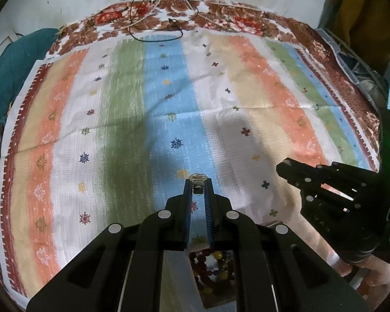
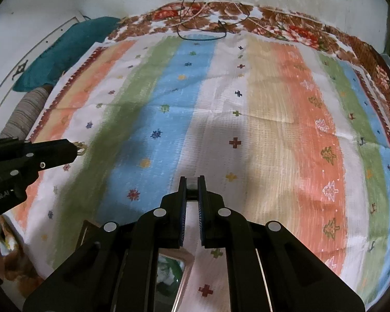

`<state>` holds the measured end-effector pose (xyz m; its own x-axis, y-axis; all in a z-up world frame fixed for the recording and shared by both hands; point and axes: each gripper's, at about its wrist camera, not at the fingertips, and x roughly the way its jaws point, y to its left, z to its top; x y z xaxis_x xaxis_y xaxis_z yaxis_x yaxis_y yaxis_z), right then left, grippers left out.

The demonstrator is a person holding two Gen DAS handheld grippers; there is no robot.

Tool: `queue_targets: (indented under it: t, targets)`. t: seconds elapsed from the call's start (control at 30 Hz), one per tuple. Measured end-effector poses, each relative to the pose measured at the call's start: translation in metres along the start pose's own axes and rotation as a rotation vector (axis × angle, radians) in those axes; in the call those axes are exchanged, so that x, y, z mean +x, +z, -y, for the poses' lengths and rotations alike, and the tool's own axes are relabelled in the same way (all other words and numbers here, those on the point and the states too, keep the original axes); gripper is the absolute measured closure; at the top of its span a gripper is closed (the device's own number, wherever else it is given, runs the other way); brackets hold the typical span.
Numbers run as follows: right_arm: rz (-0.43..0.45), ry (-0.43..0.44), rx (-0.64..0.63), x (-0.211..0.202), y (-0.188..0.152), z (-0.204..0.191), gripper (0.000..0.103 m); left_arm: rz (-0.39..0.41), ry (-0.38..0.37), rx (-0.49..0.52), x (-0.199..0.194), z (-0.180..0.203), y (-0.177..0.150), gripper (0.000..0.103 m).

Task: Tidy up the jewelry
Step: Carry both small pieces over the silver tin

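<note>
My left claw (image 1: 198, 182) pinches a small ring-like jewelry piece (image 1: 198, 178) at its tips, held above the striped cloth (image 1: 132, 98). My right claw (image 2: 192, 182) is pressed nearly together on something small and dark that I cannot identify. Below the left claw sits a box of beads (image 1: 212, 267), so I judge sorting is under way, with this piece not yet placed.

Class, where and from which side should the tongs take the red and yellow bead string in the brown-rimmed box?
Probably from straight above, pinching across one run of the red and yellow bead string near the middle of the brown-rimmed box: its walls block a sideways approach, and the loose coil offers only thin strands.
</note>
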<state>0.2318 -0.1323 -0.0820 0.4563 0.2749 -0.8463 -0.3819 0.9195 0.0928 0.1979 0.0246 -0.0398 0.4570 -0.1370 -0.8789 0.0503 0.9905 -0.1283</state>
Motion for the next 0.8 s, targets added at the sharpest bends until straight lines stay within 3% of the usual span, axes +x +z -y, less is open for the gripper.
queue_targets:
  t: [0.8]
  targets:
    - [0.072,0.056,-0.055,-0.051,-0.033,-0.024,0.094,0.106,-0.074,0.023,-0.059,0.016,-0.042,0.094]
